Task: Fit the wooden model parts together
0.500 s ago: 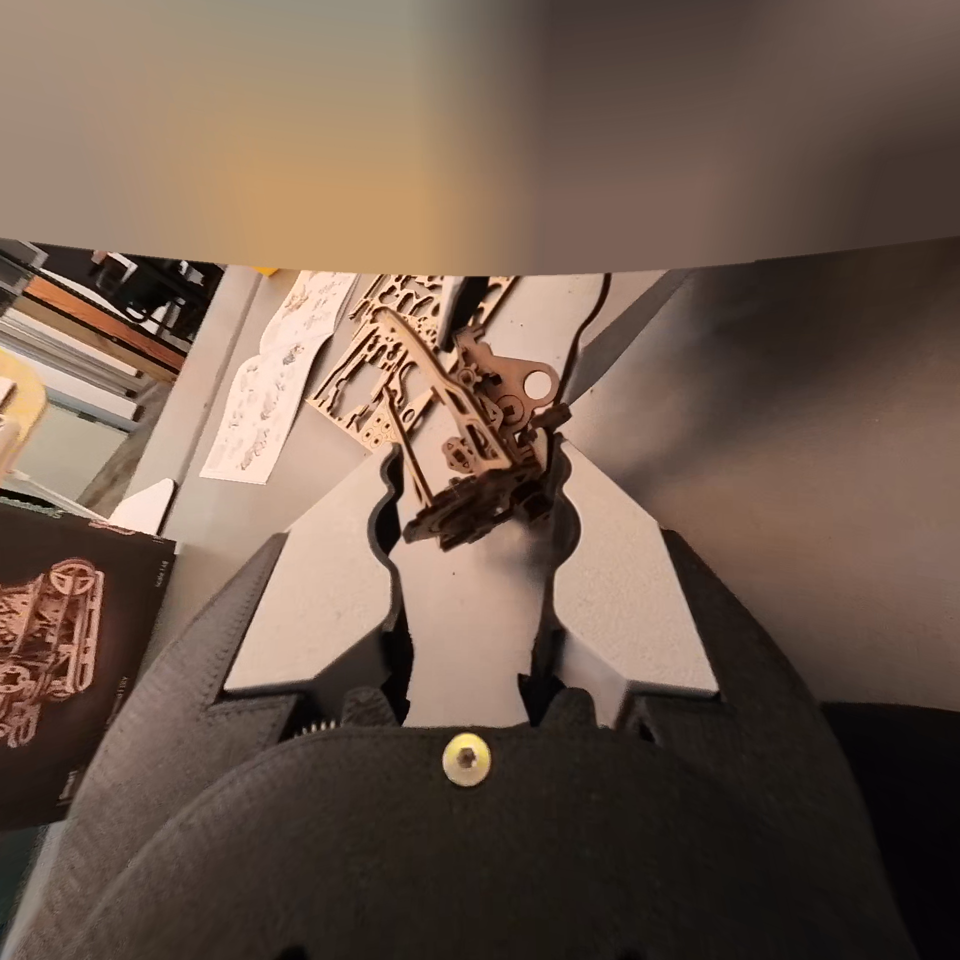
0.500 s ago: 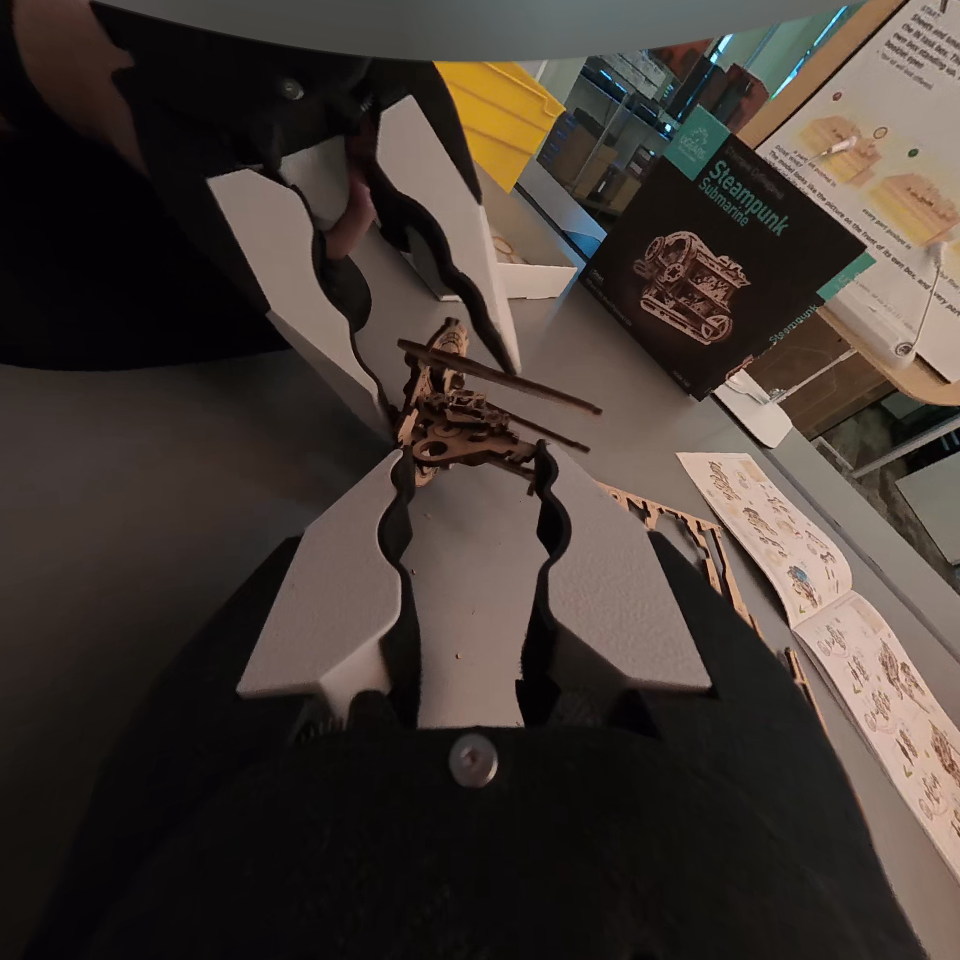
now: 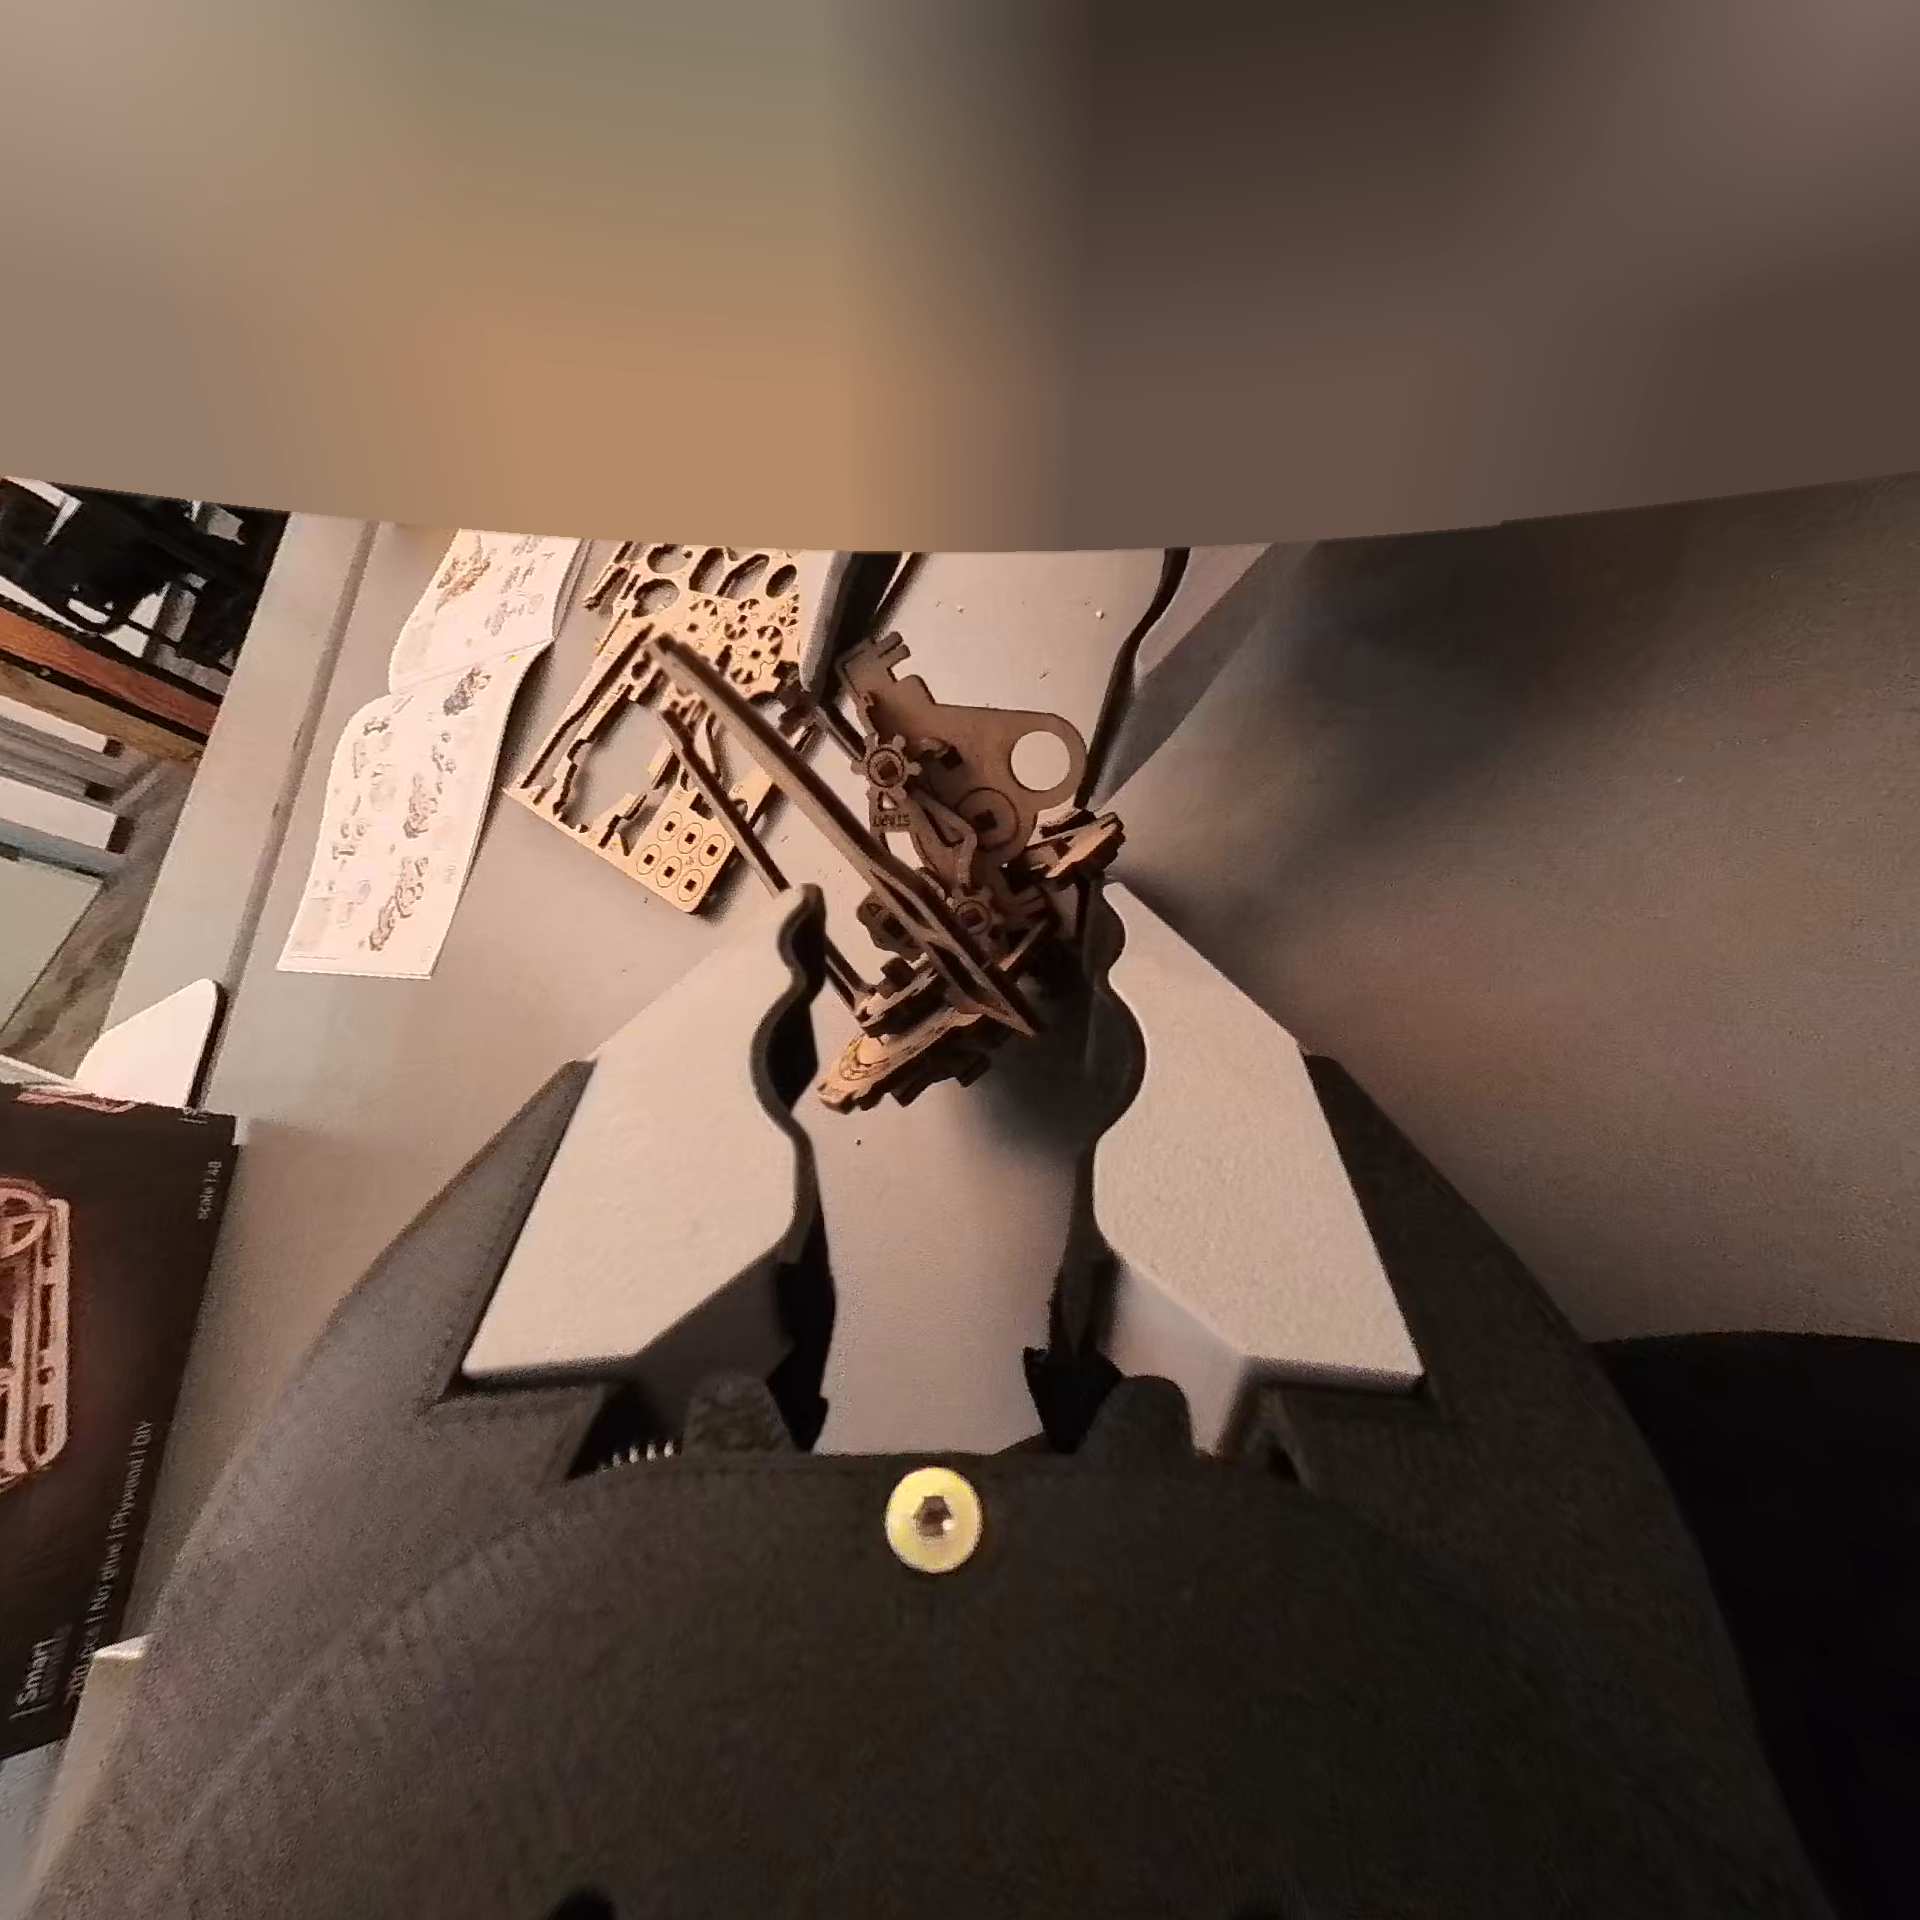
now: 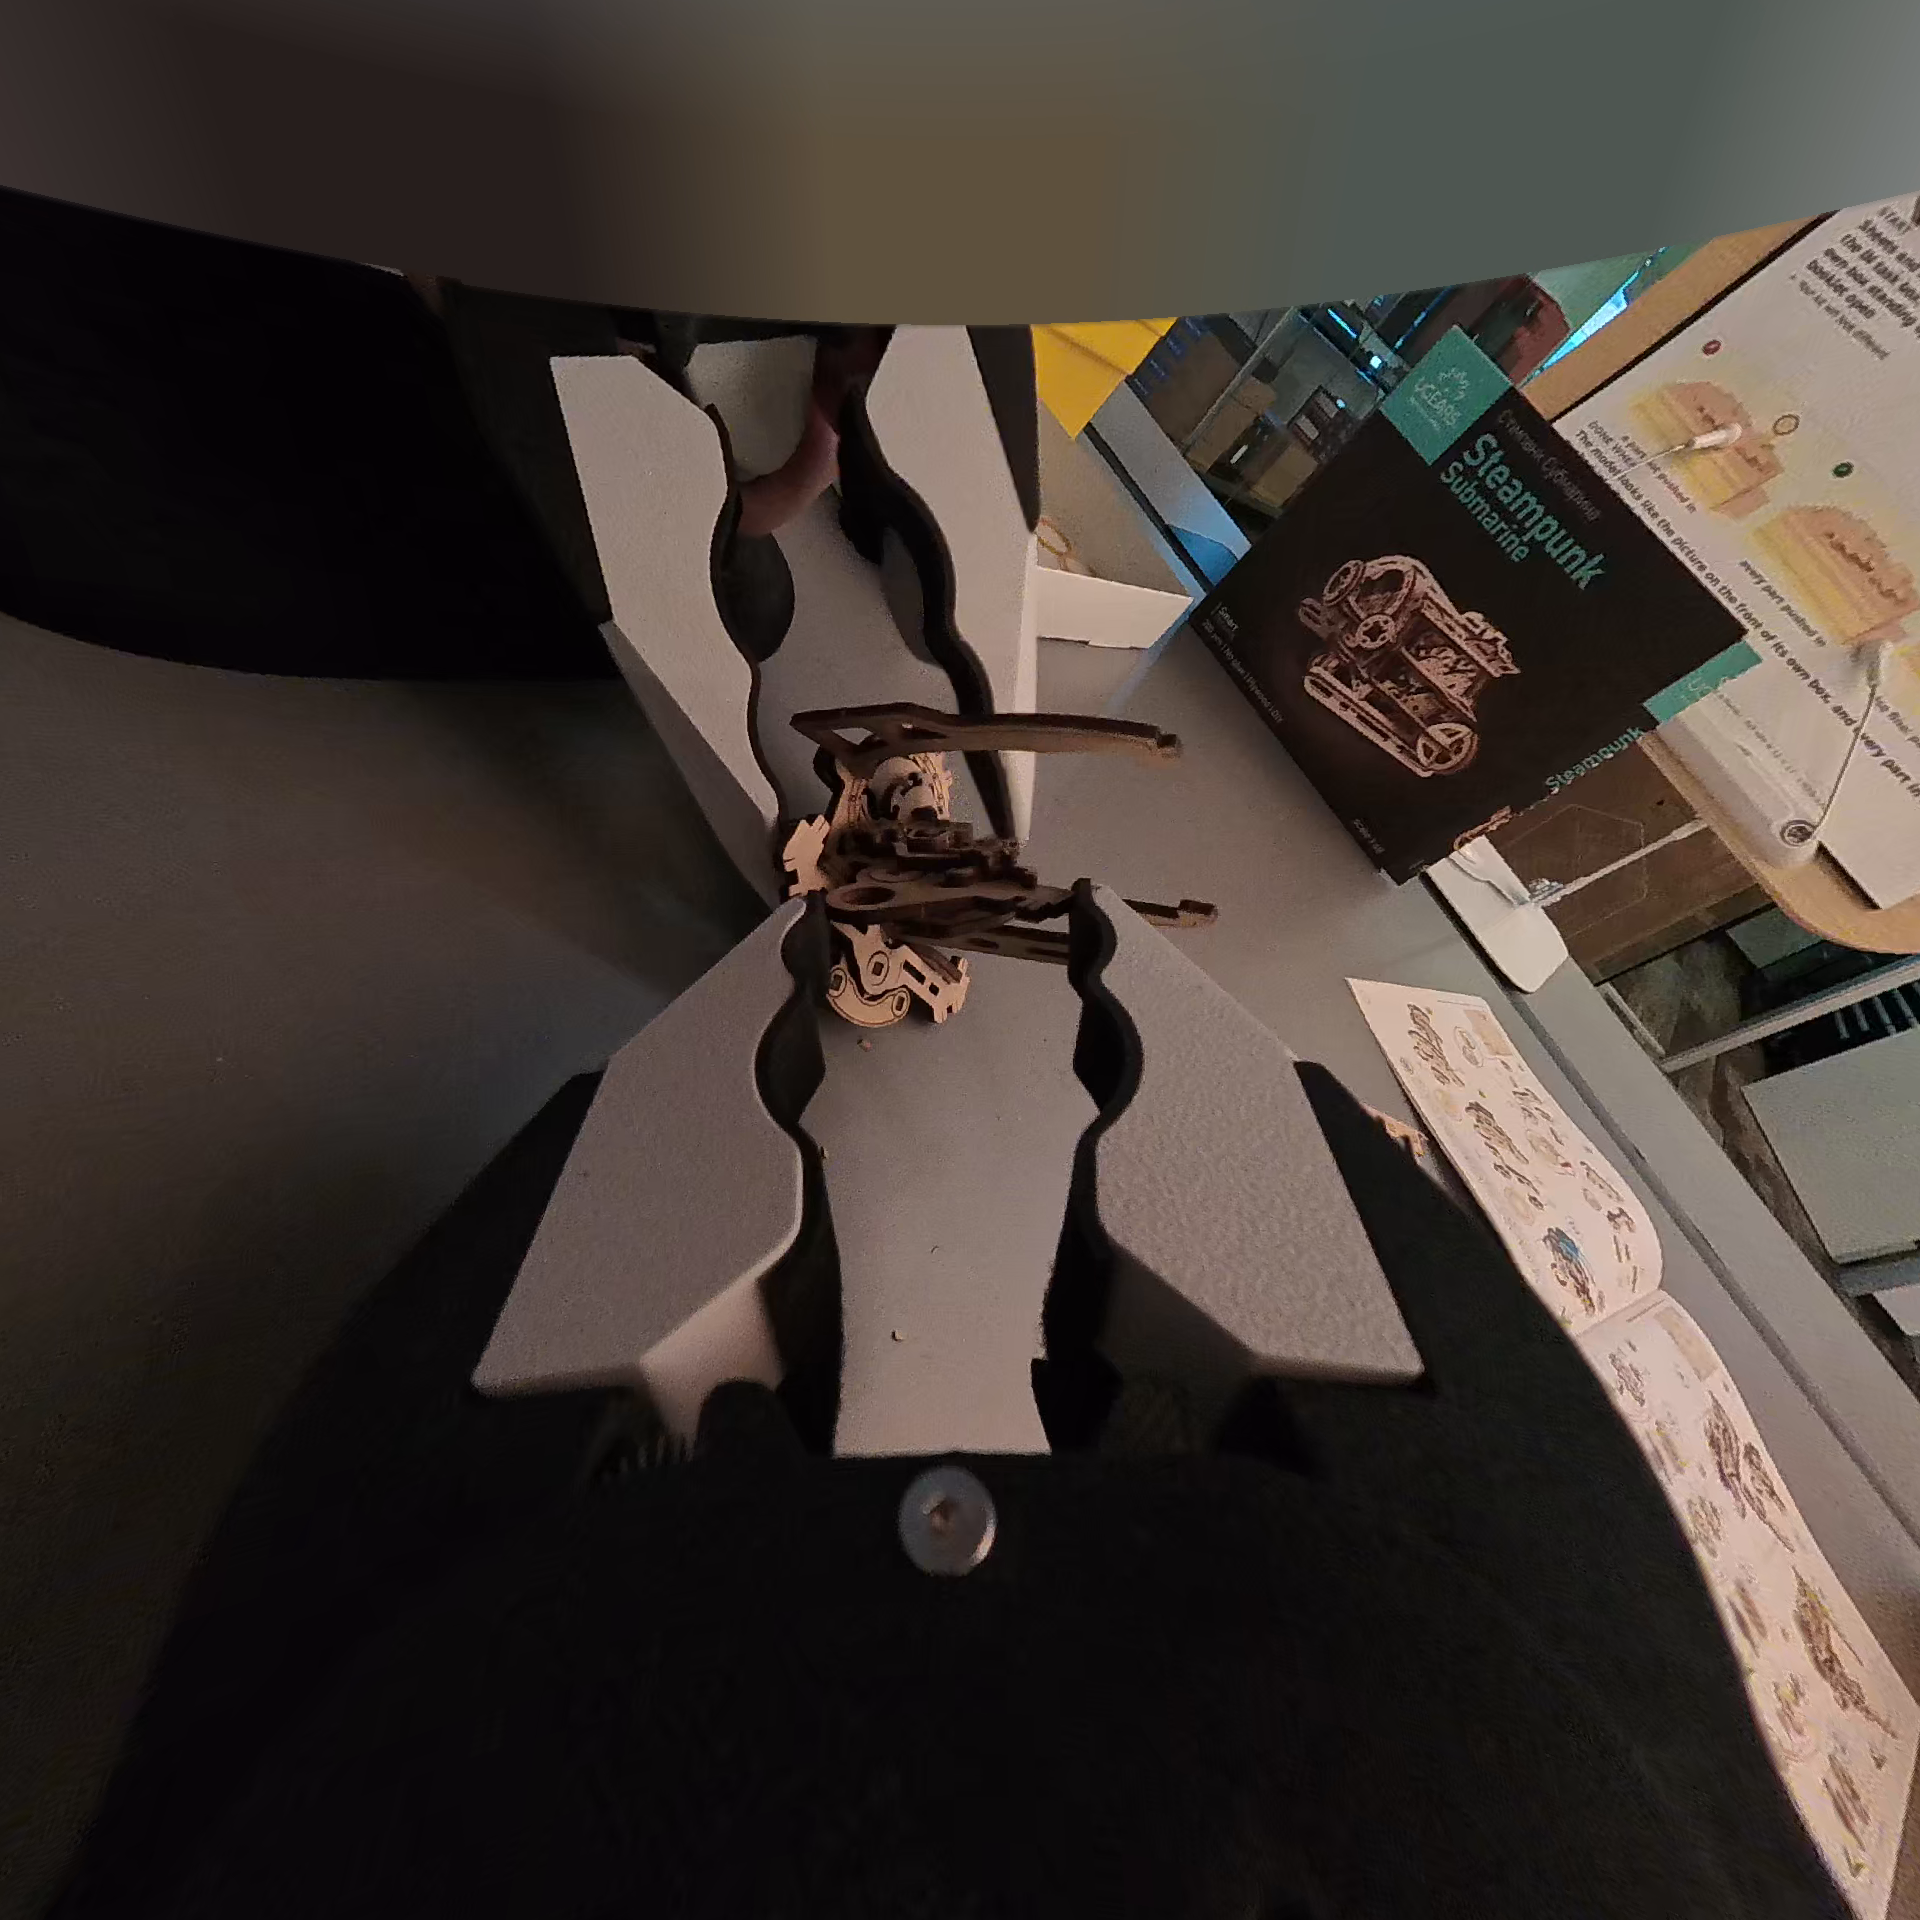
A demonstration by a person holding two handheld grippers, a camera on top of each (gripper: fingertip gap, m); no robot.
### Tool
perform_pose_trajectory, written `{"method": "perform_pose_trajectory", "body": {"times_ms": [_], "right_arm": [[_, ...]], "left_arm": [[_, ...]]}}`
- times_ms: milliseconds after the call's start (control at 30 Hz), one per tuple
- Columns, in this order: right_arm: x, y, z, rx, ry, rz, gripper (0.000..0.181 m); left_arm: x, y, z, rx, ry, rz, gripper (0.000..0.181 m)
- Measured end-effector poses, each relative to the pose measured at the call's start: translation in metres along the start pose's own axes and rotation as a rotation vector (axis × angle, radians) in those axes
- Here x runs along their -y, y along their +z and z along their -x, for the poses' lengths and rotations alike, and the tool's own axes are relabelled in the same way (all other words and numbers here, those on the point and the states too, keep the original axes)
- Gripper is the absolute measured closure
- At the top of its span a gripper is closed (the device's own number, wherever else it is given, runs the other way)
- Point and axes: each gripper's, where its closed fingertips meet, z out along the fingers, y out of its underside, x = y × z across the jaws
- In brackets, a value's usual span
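- The wooden model assembly [image 3: 940, 935], a cluster of laser-cut gears, plates and thin arms, sits just above the centre of the left wrist view, between the tips of the left gripper [image 3: 951, 925].
- The left gripper's fingers stand apart with the assembly in the gap; it touches the right-hand finger, but whether the left-hand one presses on it I cannot tell.
- In the right wrist view the same assembly [image 4: 914, 883] lies a little above mid-frame, at the tips of the right gripper [image 4: 940, 914], whose fingers are spread with flat wooden pieces spanning between them; a firm clamp cannot be confirmed.
- The left gripper also shows in the upper middle of the right wrist view [image 4: 894, 800], pointing down onto the far side of the assembly.
- Two thin wooden arms stick out from the assembly toward the right of that frame.
- A cut-out plywood parts sheet [image 3: 665, 769] lies flat on the grey table [image 3: 1507, 1039], upper centre-left in the left wrist view.
- An open instruction booklet [image 4: 1579, 1236] lies along the right edge of the right wrist view.
- A dark kit box [image 4: 1507, 623] stands in that view's upper right.
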Motion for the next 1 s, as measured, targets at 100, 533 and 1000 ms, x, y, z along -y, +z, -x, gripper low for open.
{"method": "perform_pose_trajectory", "body": {"times_ms": [100,533,1000], "right_arm": [[0.001,0.000,0.000,-0.002,-0.016,-0.006,0.137],[-0.003,-0.007,-0.013,0.073,0.337,0.018,0.134],[-0.004,0.003,0.003,0.492,1.382,-0.011,0.170]], "left_arm": [[-0.001,0.001,-0.003,-0.029,-0.004,0.004,0.139],[-0.002,0.001,0.001,0.022,0.038,0.014,0.141],[-0.004,0.002,0.004,0.050,0.053,0.040,0.141]]}}
